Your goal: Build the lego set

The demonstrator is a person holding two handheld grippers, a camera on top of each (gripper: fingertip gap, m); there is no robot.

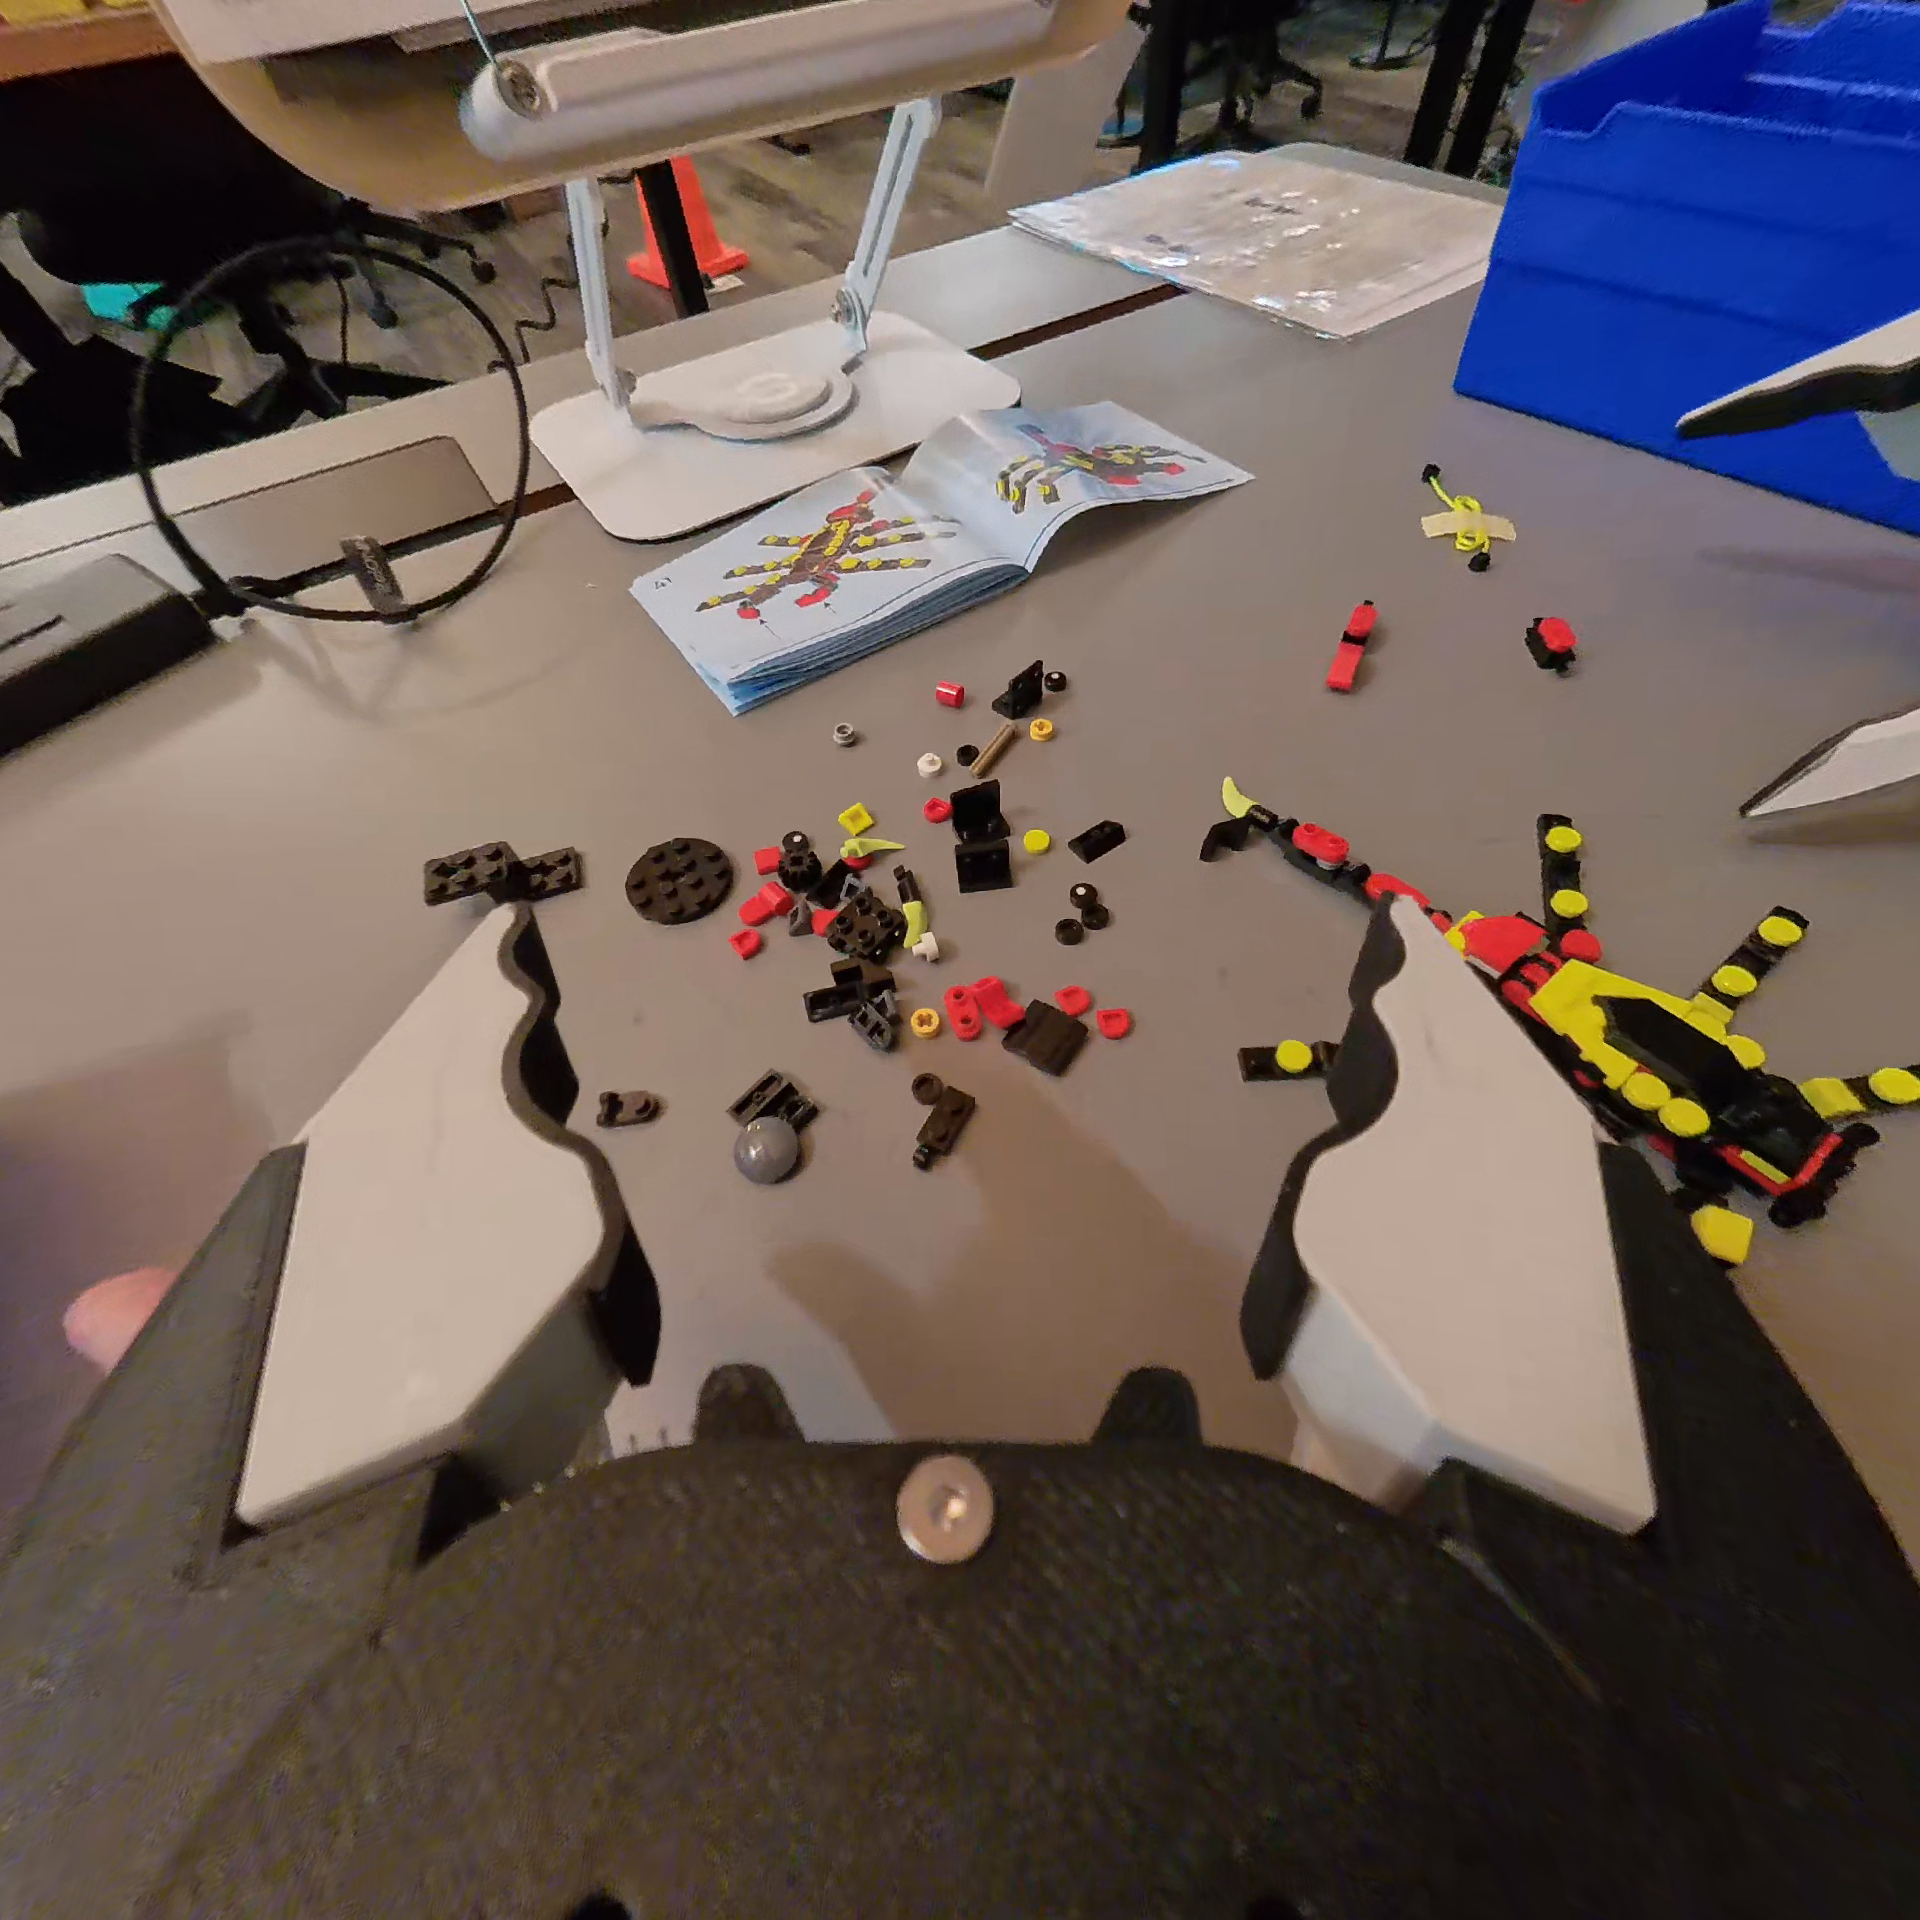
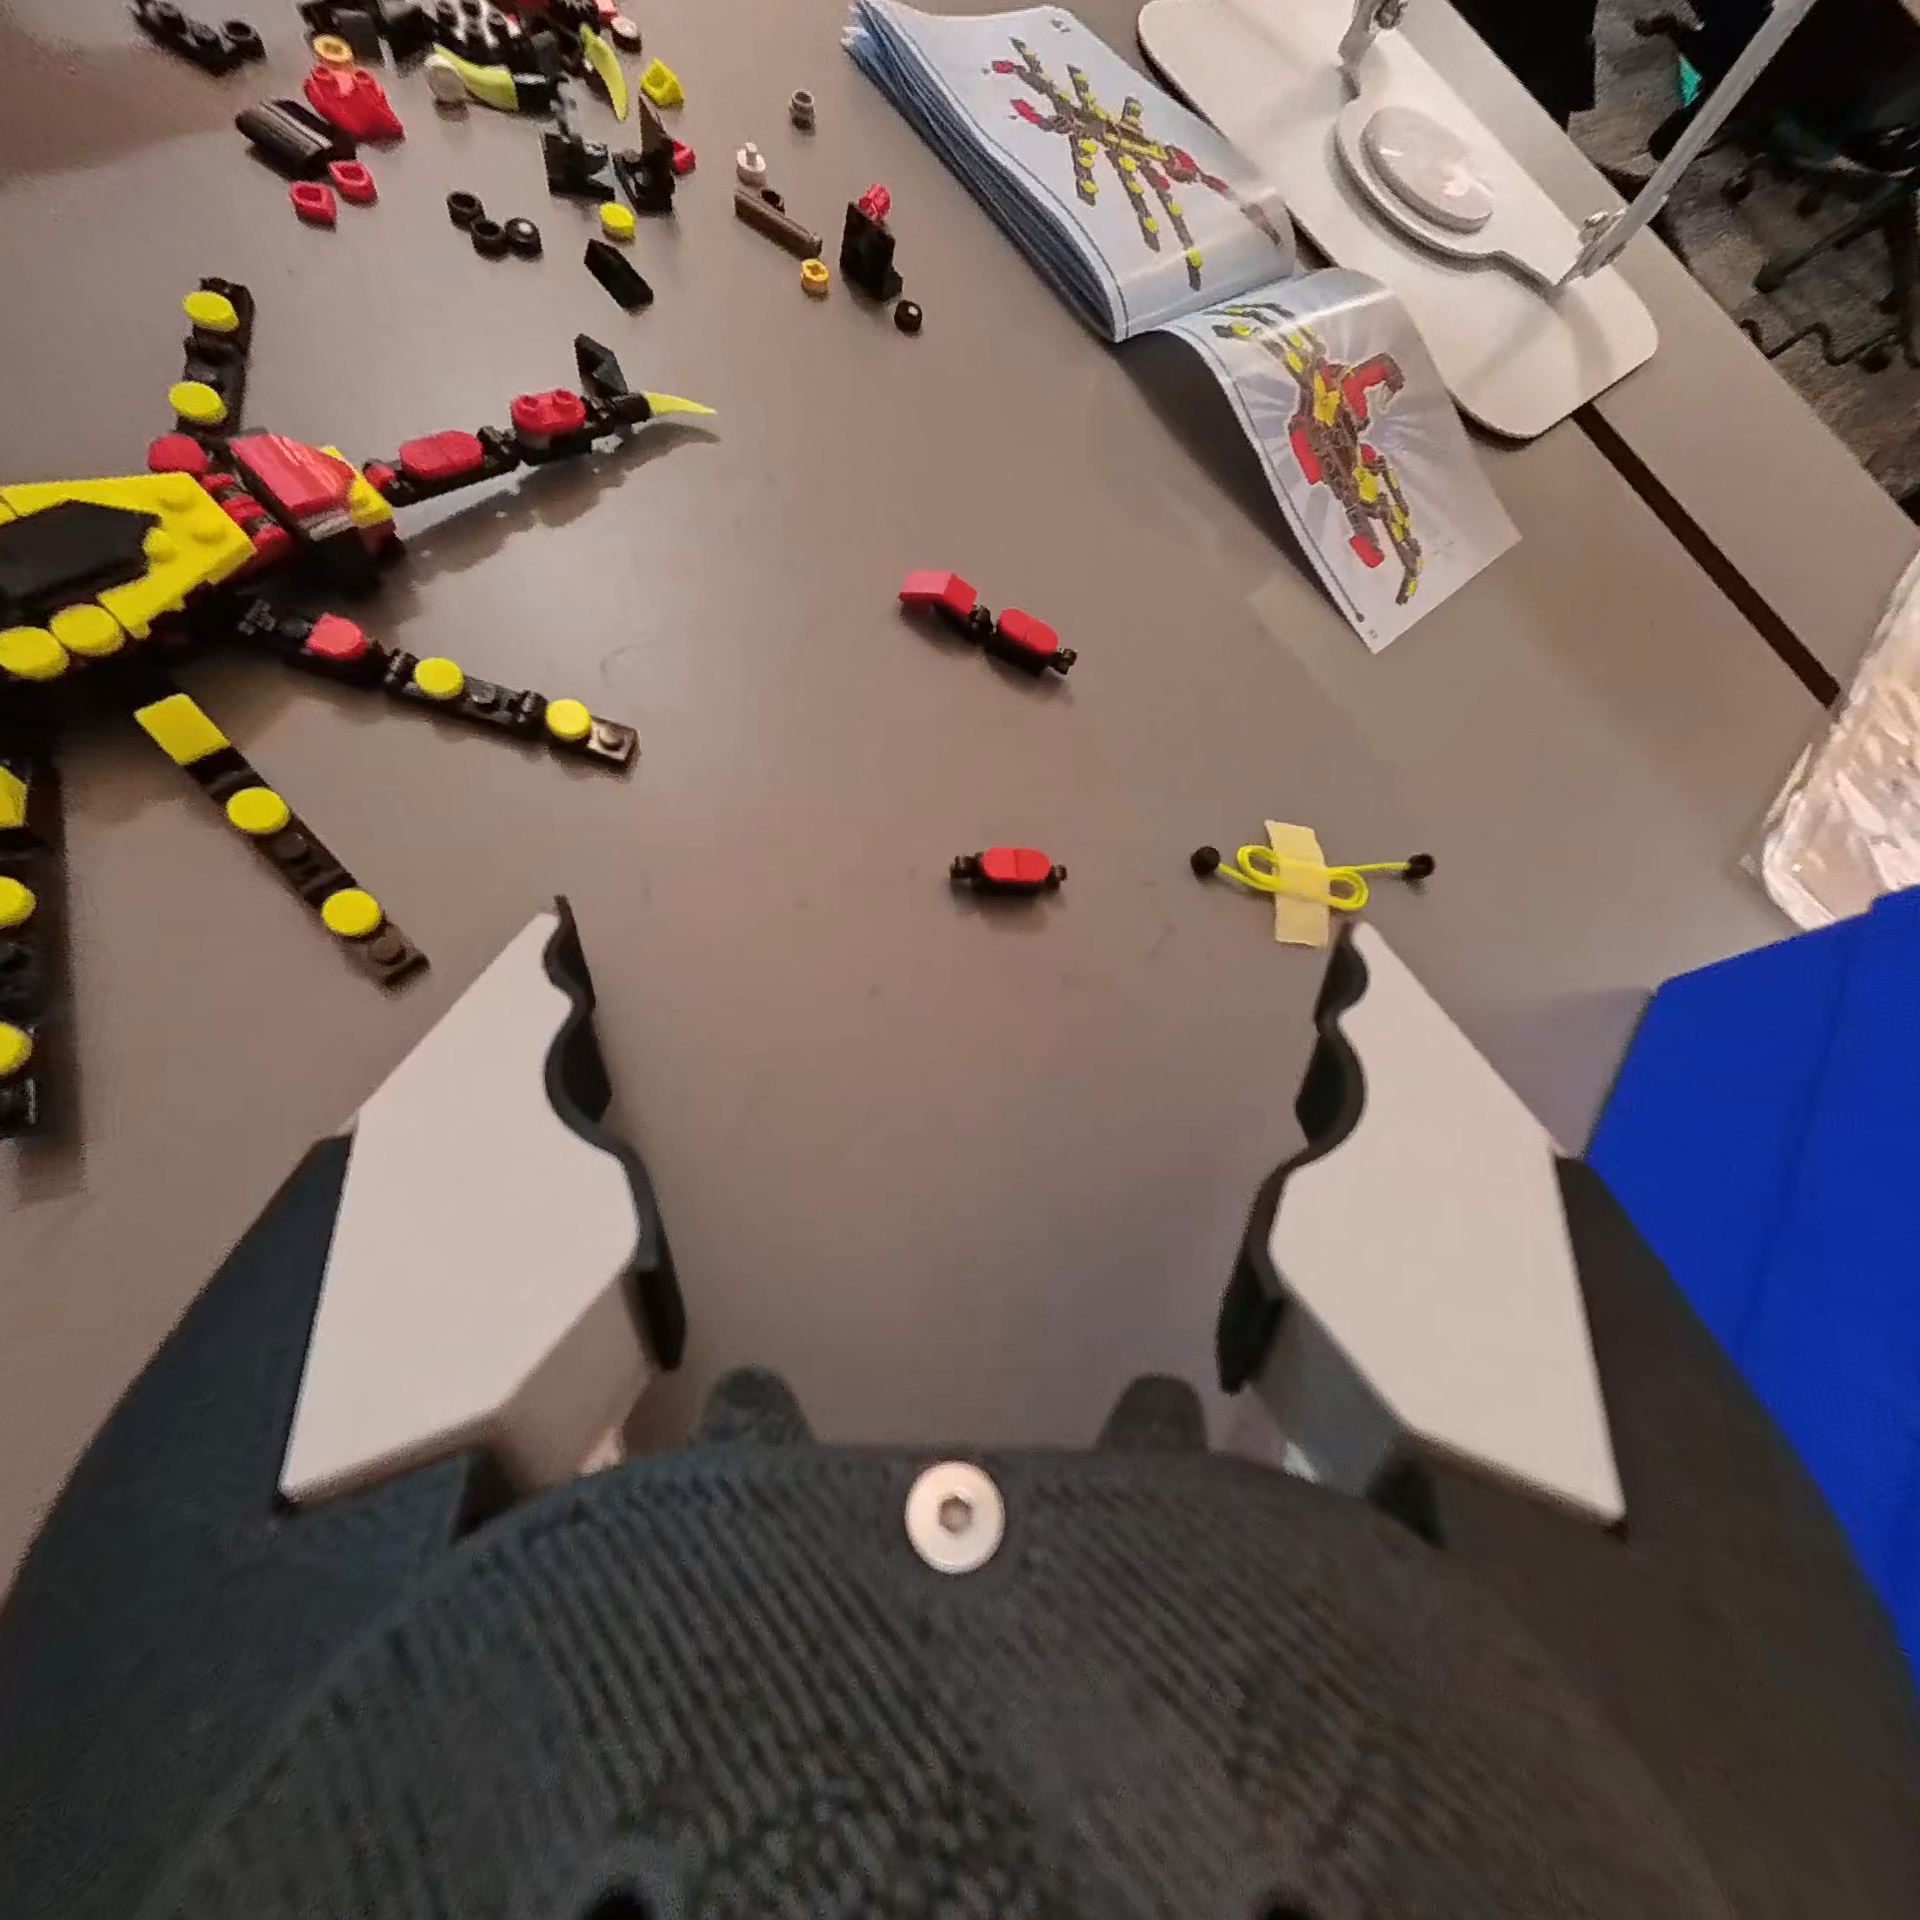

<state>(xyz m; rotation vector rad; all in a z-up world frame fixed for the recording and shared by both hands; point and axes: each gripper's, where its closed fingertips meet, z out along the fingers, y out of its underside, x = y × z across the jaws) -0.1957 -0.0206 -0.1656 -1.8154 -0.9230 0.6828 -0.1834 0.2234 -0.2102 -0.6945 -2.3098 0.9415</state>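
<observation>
Both grippers hang over the grey table [image 1: 312, 790] with their jaws spread wide and nothing between them. Ahead of the left gripper [image 1: 956, 914] lies the scatter of loose pieces [image 1: 883, 914]: small black, red and yellow bricks, among them a round black plate [image 1: 678, 881], a black cross-shaped plate [image 1: 502, 871] just past the left fingertip, and a grey dome [image 1: 767, 1149] nearest the camera. To the right of that gripper, partly hidden behind its right finger, sits the half-built model [image 1: 1662, 1049].

In the right wrist view the model [image 2: 156, 540] lies to the left of the right gripper [image 2: 956, 935]. It has a flat yellow body with a black panel on top, a red sloped head, and thin black legs studded with round yellow tiles fanning outward. One arm runs forward with red rounded pieces along it and ends in a lime-green claw [image 2: 675, 403].

Straight ahead of the right gripper lie a short black piece with a red cap [image 2: 1008, 869] and, farther on, a longer red-and-black segment [image 2: 987, 621], well apart from the model. A neon-yellow elastic cord [image 2: 1311, 873] held by a strip of tape lies just past the right fingertip. Beyond these the open instruction booklet [image 2: 1122, 177] rests beside a white stand base [image 2: 1496, 312], and a blue bin [image 2: 1766, 1195] stands at the right edge.
</observation>
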